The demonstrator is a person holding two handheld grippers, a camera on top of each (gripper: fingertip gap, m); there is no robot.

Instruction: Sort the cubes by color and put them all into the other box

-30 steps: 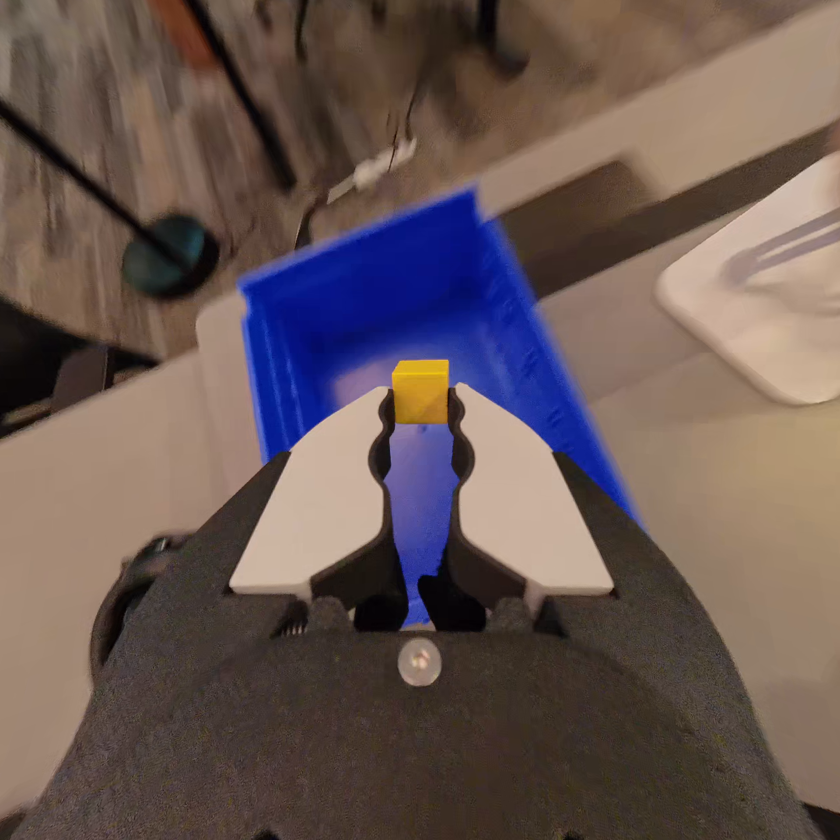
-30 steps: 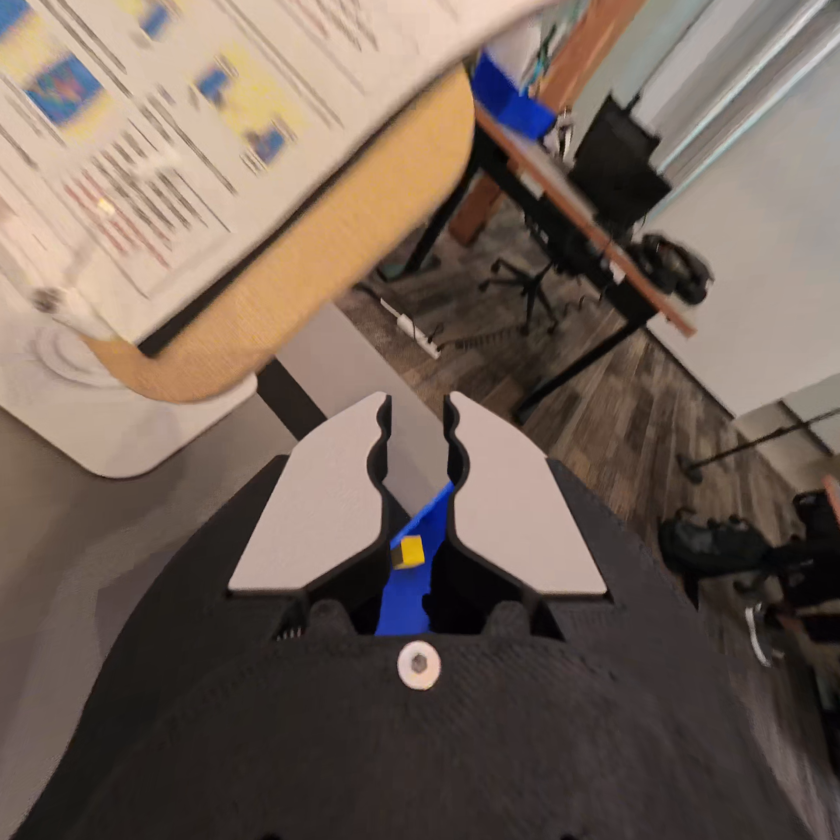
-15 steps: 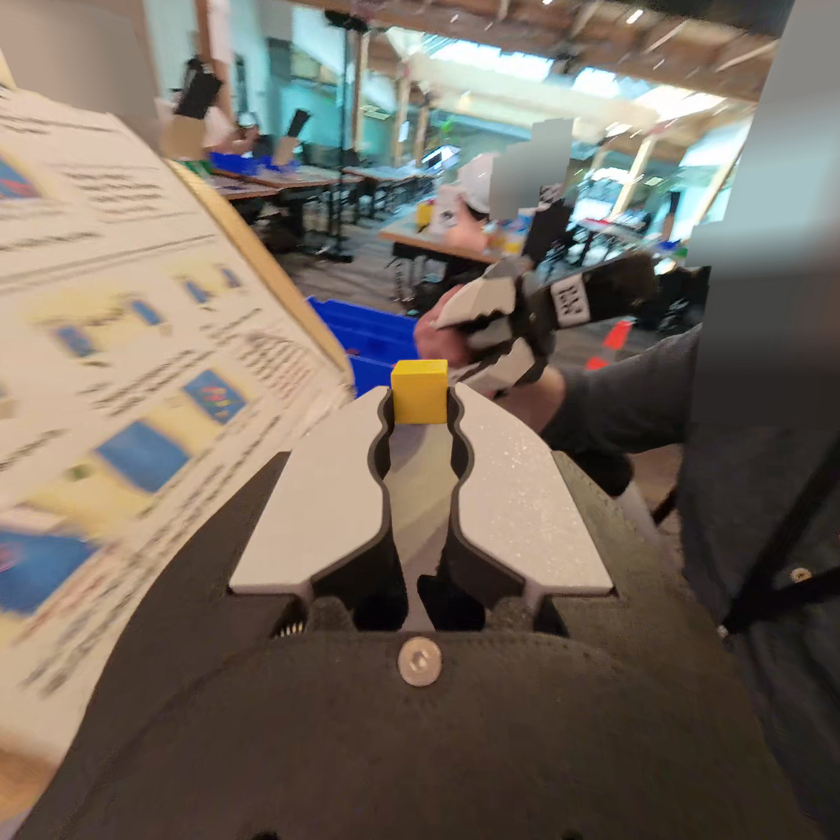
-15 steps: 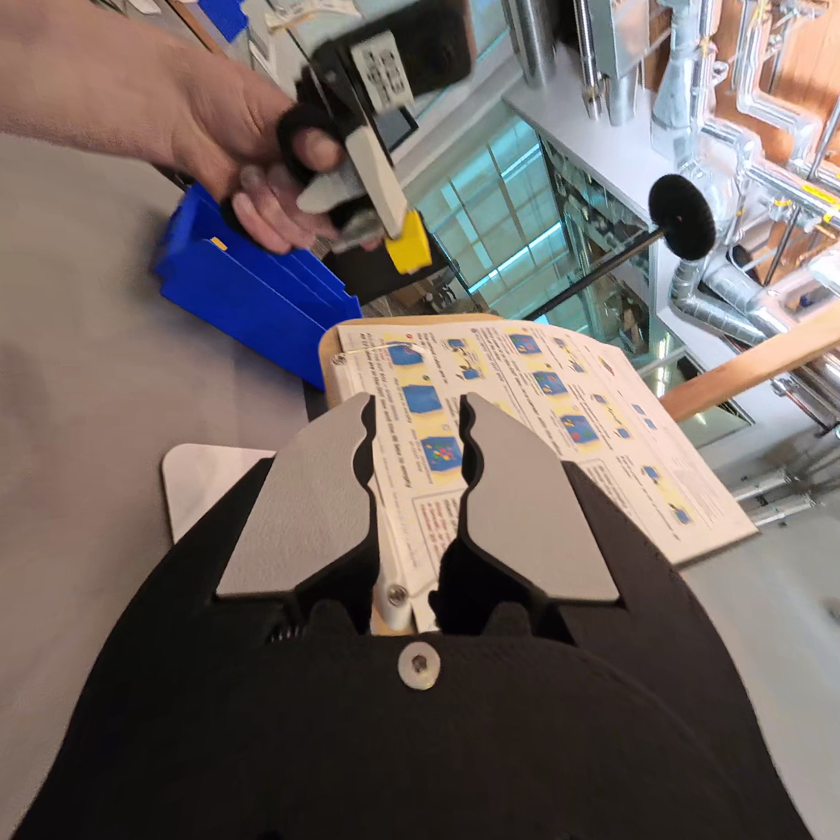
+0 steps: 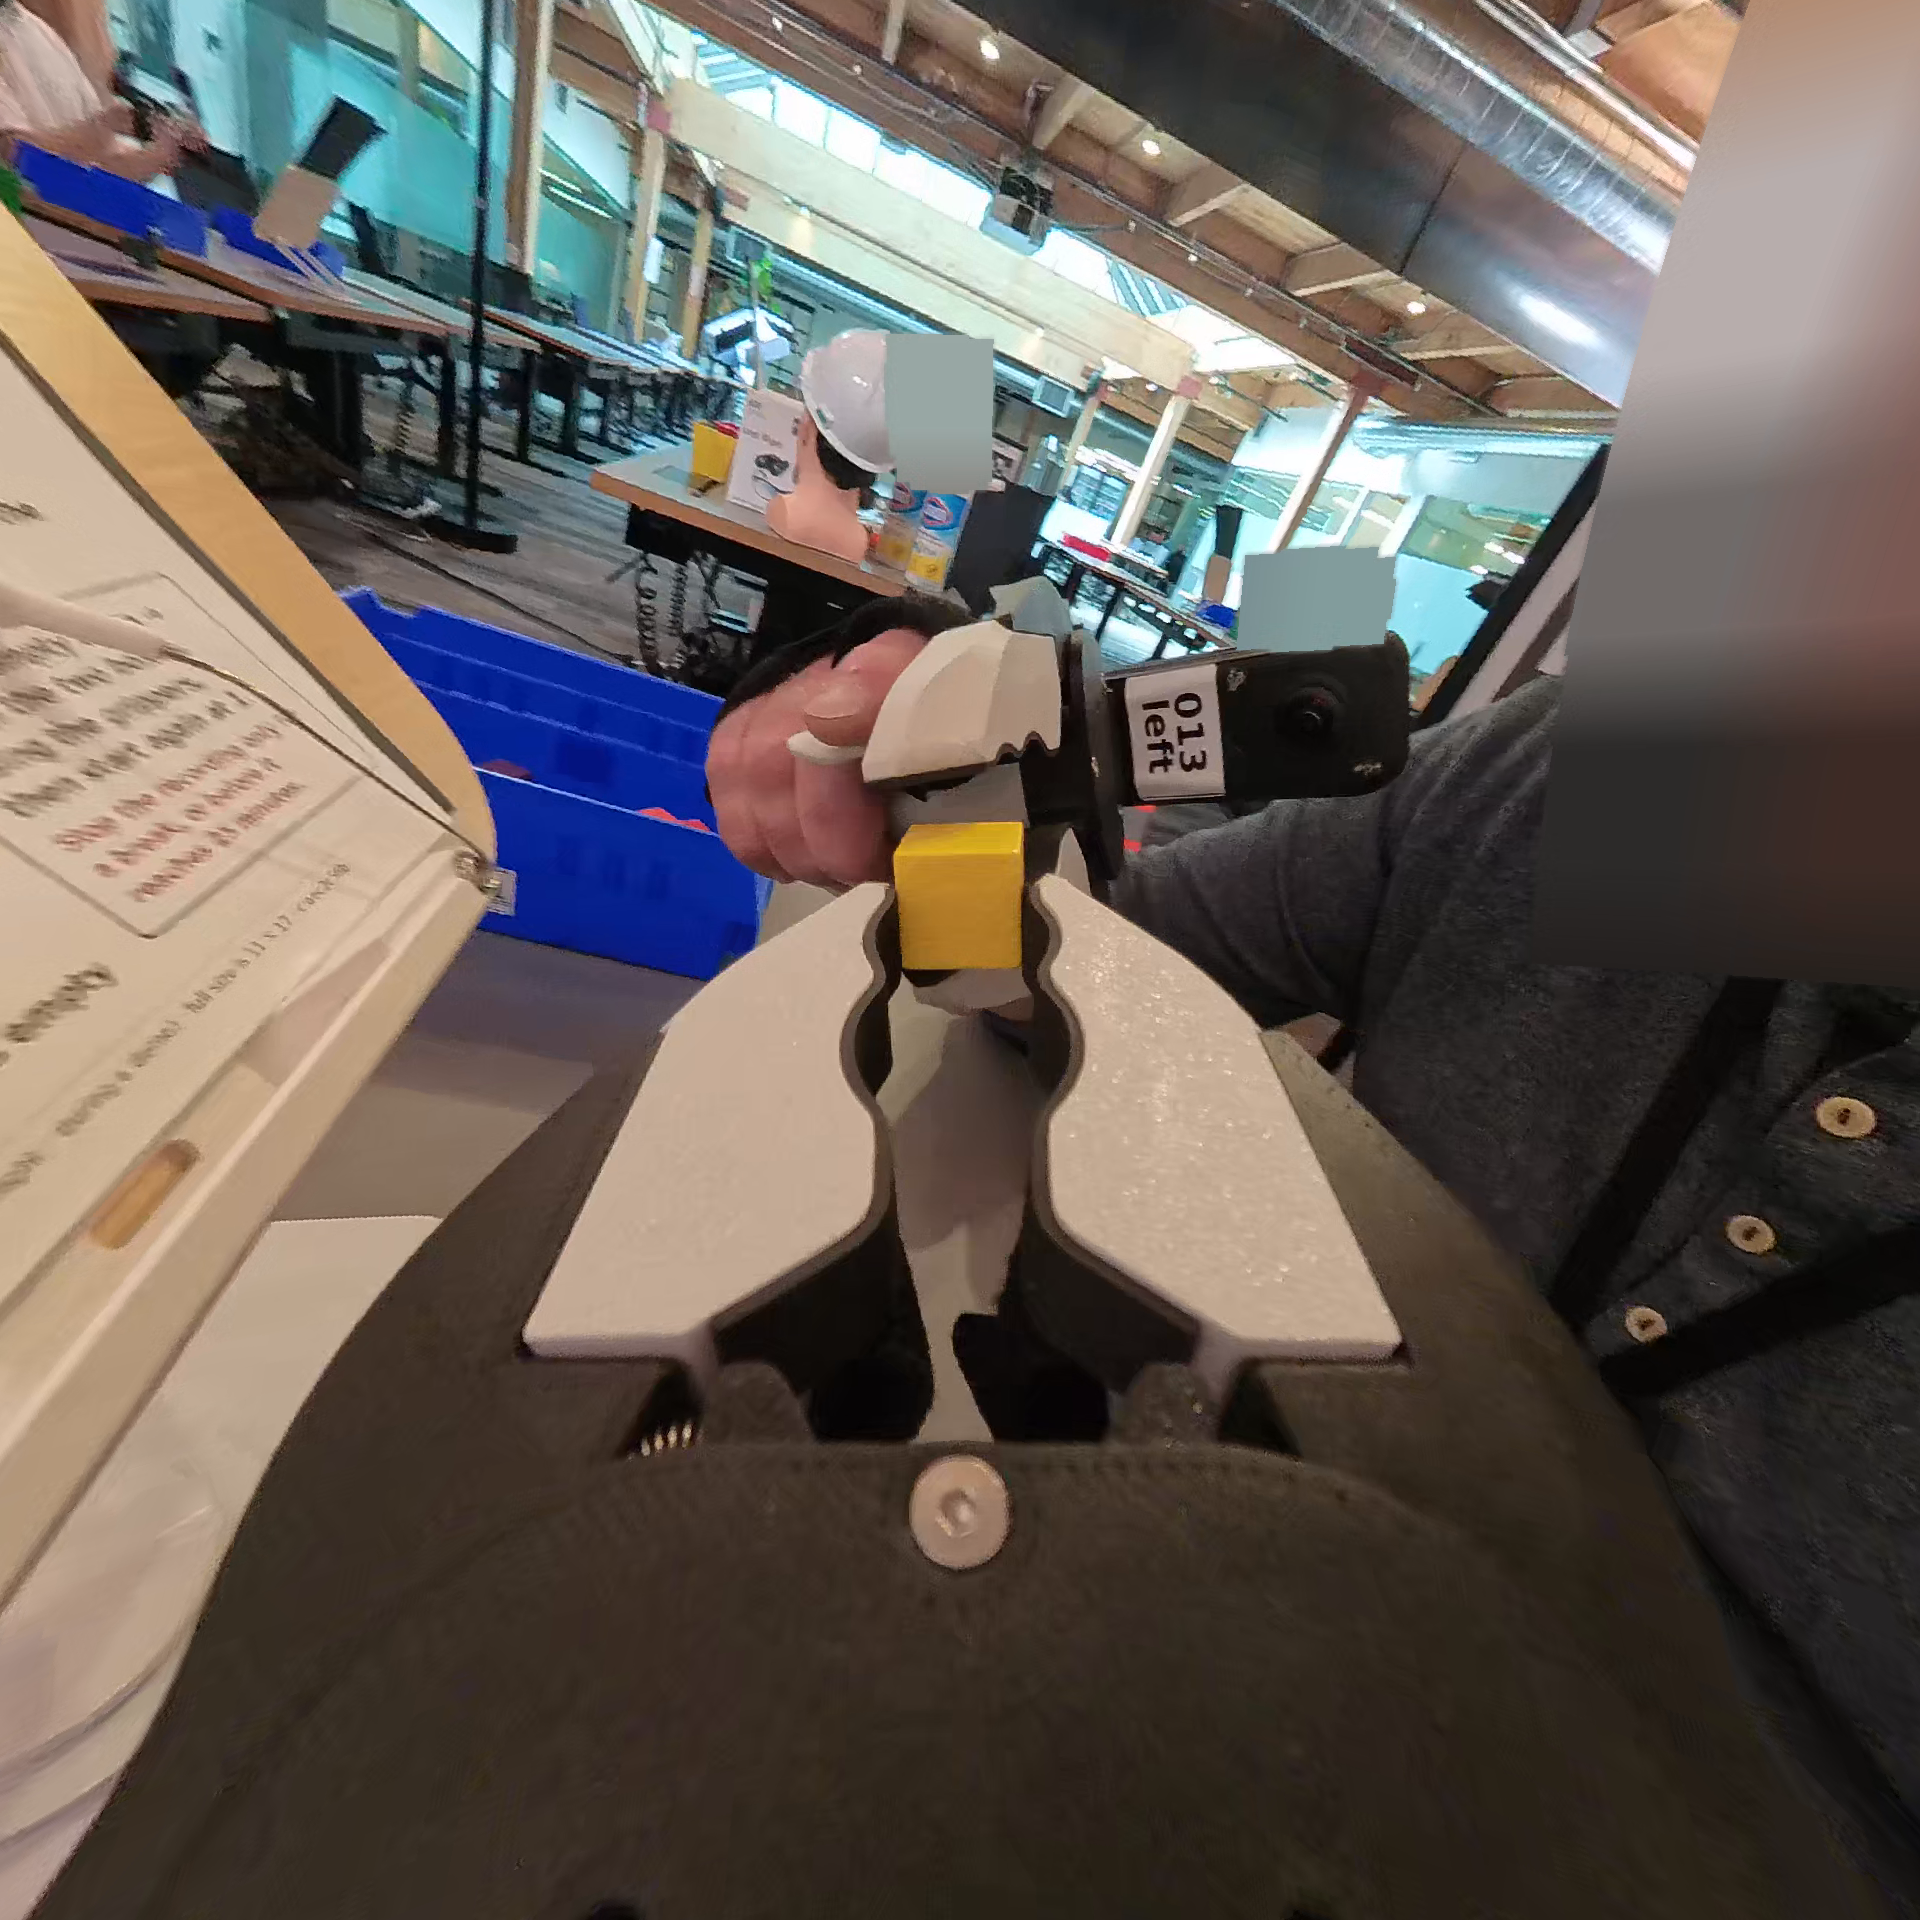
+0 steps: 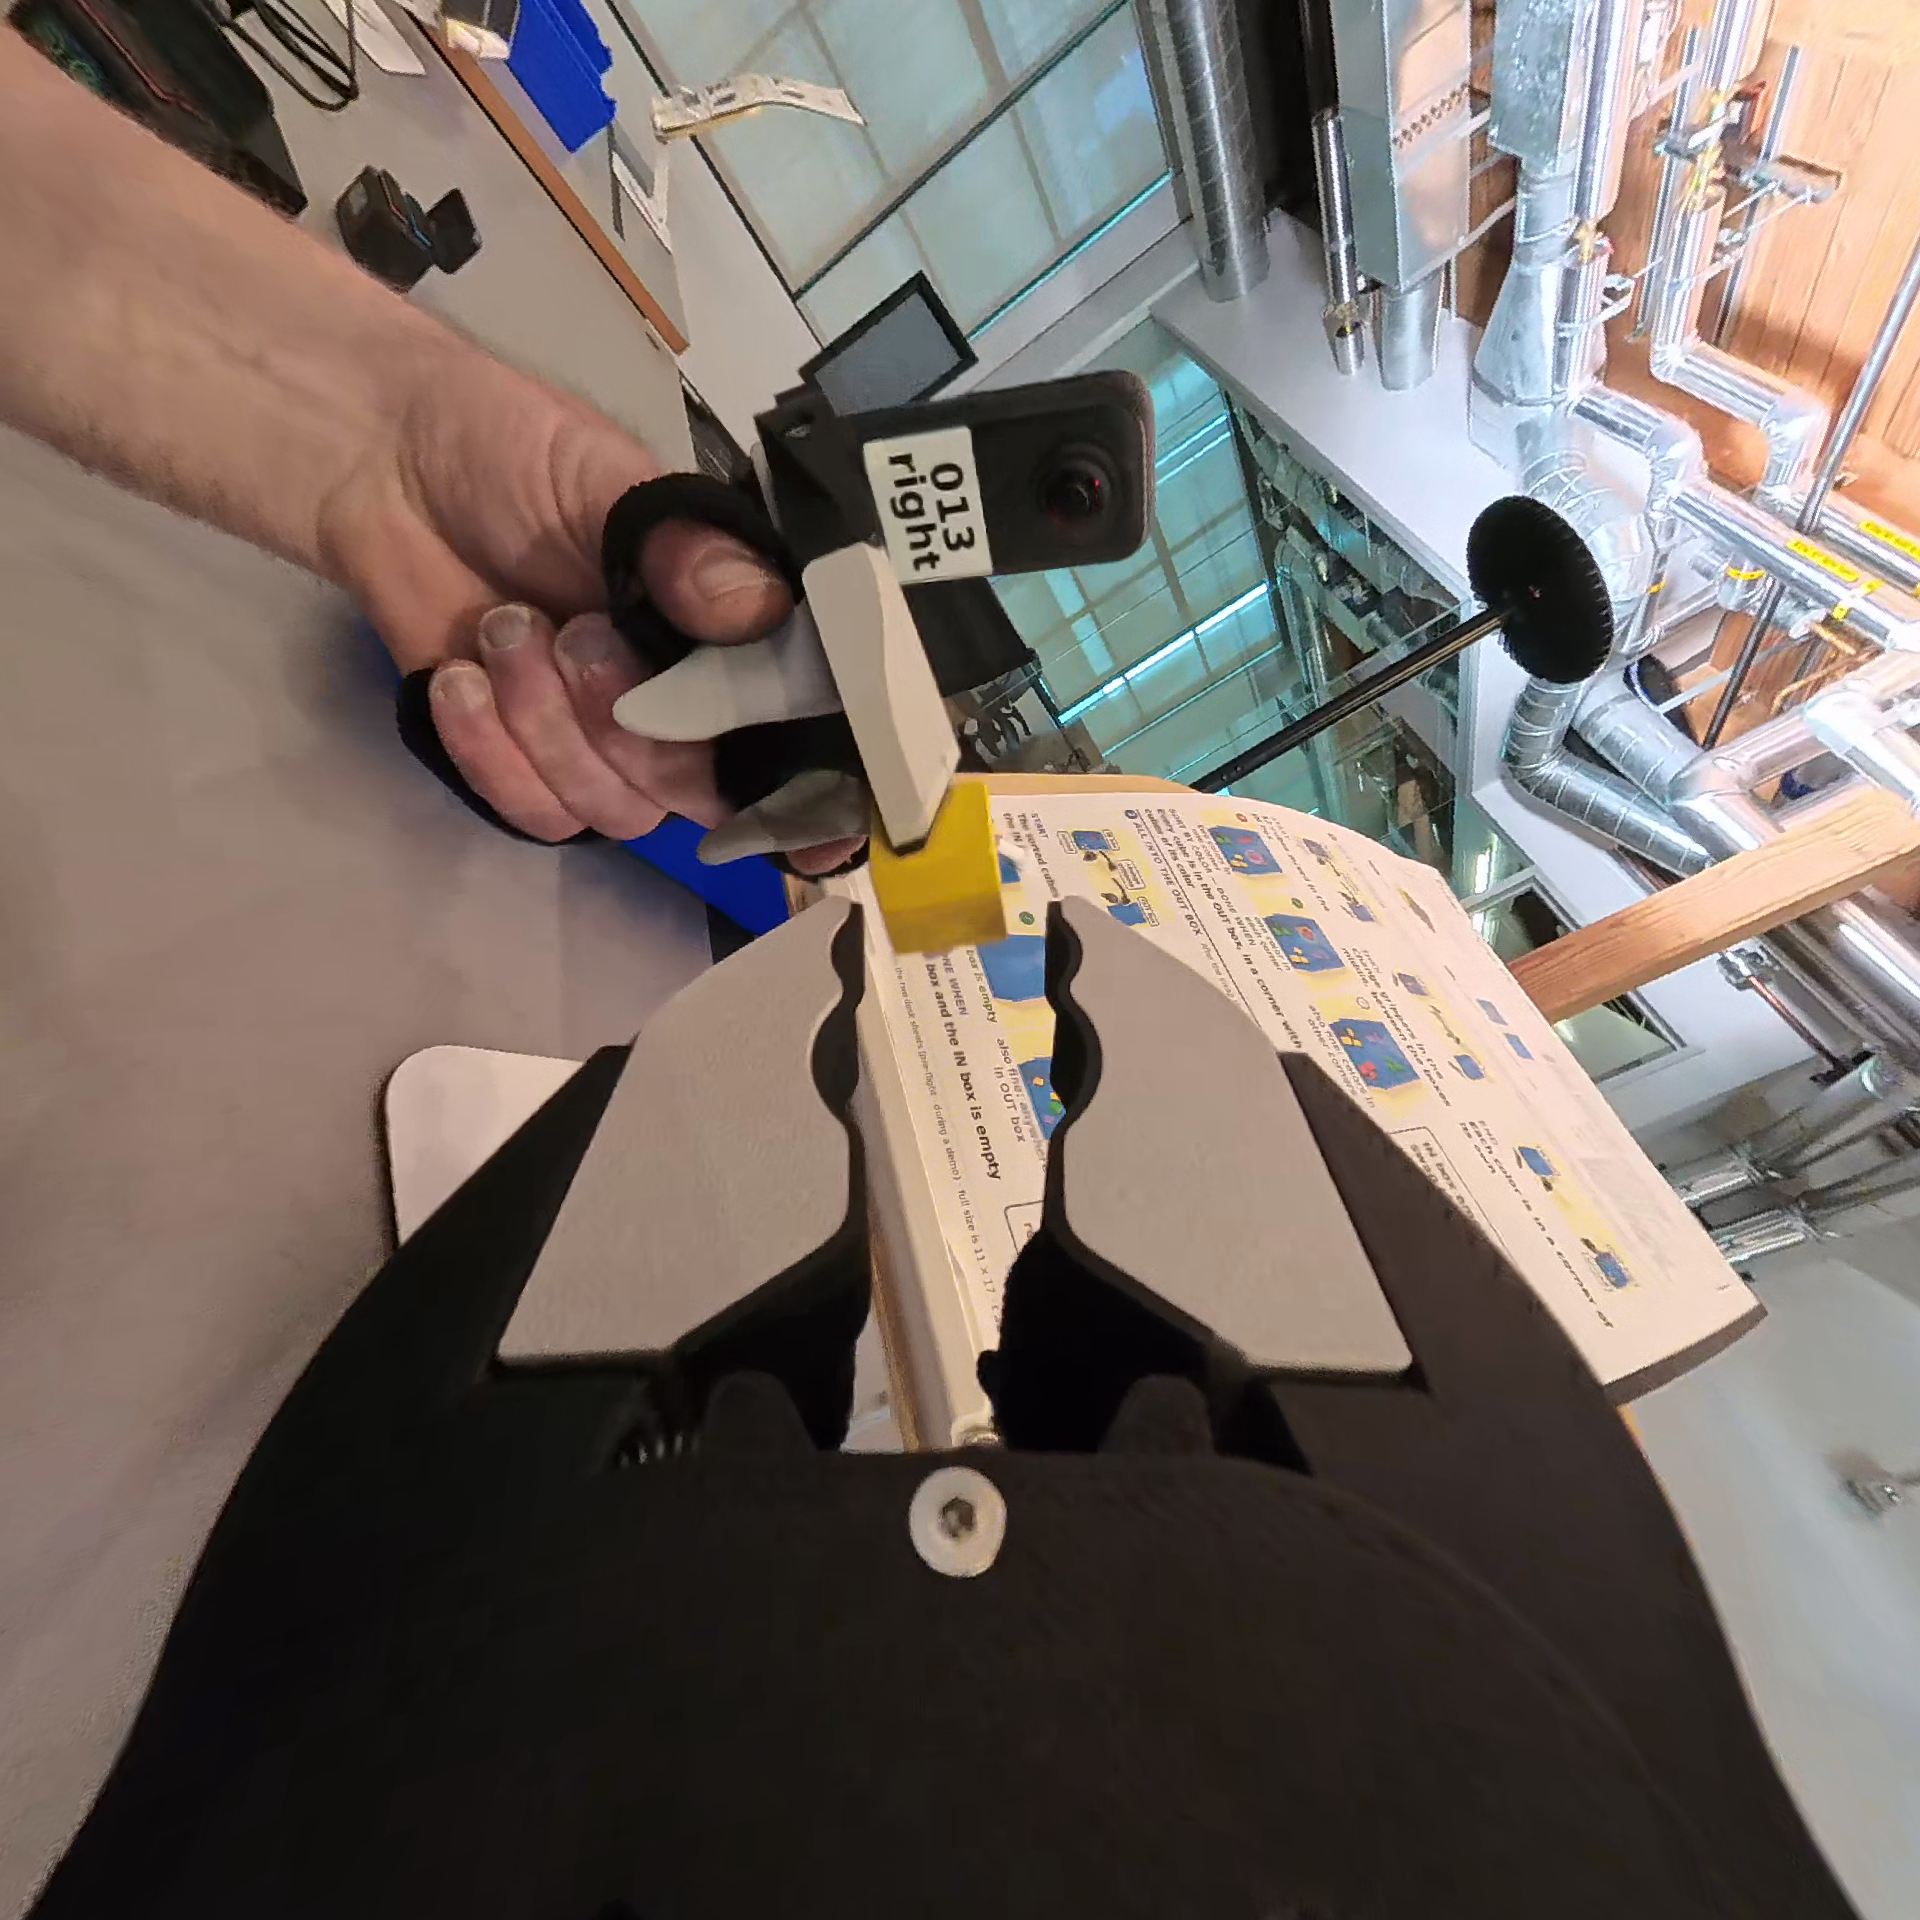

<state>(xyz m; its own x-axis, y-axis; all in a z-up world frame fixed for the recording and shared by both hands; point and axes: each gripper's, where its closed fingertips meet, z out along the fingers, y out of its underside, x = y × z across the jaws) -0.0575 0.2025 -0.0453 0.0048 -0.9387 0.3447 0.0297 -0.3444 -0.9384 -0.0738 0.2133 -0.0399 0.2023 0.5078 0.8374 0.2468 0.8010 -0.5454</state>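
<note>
Left gripper: clamped on yellow cube, both pads pressing its sides; cube raised in mid-air, likely presented for a hand-over.
Right gripper: jaws parted, cube just ahead of the tips, pads not touching it; probably lining up to take it.
Hands: two, one on each gripper; right hand at 12 o'clock of the left view.
Yellow cubes: one.
Instruction board: one, propped on a stand at 3 o'clock of the right view, for reference.
Blue box: at 10 o'clock of the left view, on the table beyond the board; red bits inside, count unclear.
Second box: not made out.
</note>
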